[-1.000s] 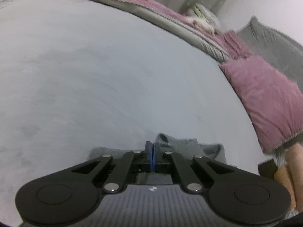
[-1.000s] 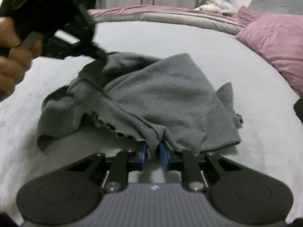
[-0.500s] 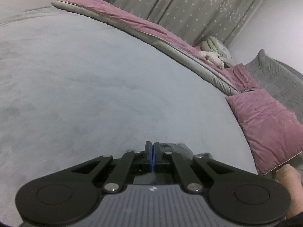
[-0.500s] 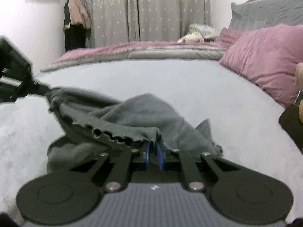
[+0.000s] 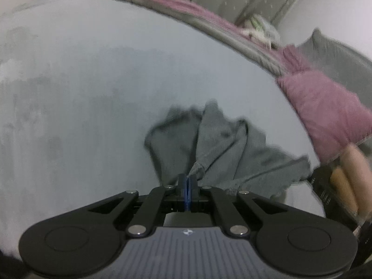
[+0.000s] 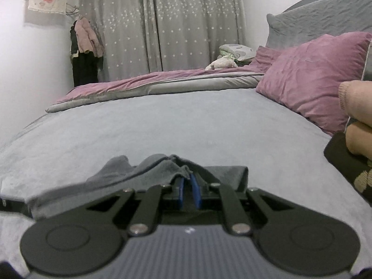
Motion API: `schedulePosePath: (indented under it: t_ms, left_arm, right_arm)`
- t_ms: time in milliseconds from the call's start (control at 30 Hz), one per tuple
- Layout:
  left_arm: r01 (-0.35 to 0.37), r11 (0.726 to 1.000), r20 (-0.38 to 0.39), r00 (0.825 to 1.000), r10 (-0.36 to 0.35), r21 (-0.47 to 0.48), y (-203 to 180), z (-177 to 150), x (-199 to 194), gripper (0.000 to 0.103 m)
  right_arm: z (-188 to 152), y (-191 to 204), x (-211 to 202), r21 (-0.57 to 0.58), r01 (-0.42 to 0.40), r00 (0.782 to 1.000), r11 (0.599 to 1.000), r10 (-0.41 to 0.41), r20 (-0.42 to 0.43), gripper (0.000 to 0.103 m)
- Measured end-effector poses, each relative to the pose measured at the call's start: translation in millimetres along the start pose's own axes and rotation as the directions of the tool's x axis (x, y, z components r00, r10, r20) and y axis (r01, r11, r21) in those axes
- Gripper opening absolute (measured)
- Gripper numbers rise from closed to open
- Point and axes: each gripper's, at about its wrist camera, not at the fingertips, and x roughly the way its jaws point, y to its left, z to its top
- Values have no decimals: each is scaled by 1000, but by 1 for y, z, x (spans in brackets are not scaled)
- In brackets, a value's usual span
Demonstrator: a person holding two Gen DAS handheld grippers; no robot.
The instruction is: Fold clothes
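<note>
the grey knit garment [image 5: 223, 144] hung limp over the grey bedspread [image 5: 81, 107], bunched between both tools. the left gripper [image 5: 187, 181] was pinched tight on a twisted corner; the right gripper [image 6: 187, 183] sat narrowly parted with a hem fold draped between its pads. it looked light, soft and stretchy, likely to sag, so edges or corners seemed the best holds.

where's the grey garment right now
The grey garment hangs bunched over the grey bedspread, pinched by the left hand-held gripper and the right hand-held gripper, with the pink pillow to its right.
</note>
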Motion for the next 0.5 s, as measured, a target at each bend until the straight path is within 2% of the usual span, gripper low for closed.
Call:
schedulePosePath:
  t_ms: [233, 333, 400, 500]
  left_arm:
    - [-47, 996, -103, 993, 54, 70, -9, -34, 30, 0]
    - [-54, 990, -152, 986, 73, 127, -15, -37, 44, 1]
    - [-54, 985, -161, 984, 81, 166, -20, -37, 47, 1]
    - [-74, 974, -123, 987, 102, 216, -28, -31, 42, 2]
  right_arm:
    - [-8, -14, 0, 14, -3, 999, 1000, 4, -53, 9]
    - [-16, -11, 4, -7, 1, 996, 1000, -2, -91, 9]
    - [-21, -11, 7, -25, 5, 993, 1000, -8, -117, 9]
    - [-28, -9, 9, -38, 4, 990, 999, -10, -143, 9]
